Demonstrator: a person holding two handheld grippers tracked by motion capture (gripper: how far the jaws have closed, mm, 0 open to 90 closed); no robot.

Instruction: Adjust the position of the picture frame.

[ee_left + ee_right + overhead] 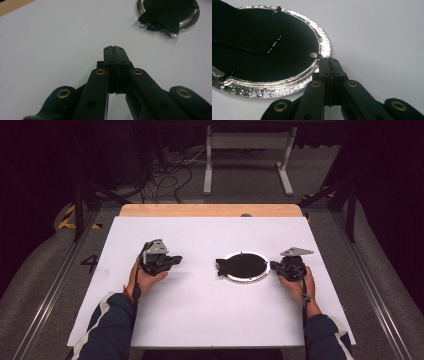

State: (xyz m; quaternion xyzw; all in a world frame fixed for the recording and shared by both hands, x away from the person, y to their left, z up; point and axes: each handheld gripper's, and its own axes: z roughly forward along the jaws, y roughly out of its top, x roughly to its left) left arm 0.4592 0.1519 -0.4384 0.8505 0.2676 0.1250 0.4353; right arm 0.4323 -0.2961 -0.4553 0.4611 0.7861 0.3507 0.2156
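Note:
A round dish with a shiny silver rim and a black inside lies right of the table's middle. A black sheet lies across it and sticks out over the left rim. My right gripper is shut, its tips at the dish's right rim, beside a small metal clip; in the right gripper view the jaws stand pressed together. My left gripper is shut and empty, a hand's width left of the dish, pointing toward it. In the left gripper view its closed tips hover over bare table, the dish far up right.
The white tabletop has a wooden strip along its far edge. Beyond the table stand a white metal frame and loose cables on the floor. Dark rails run along both sides.

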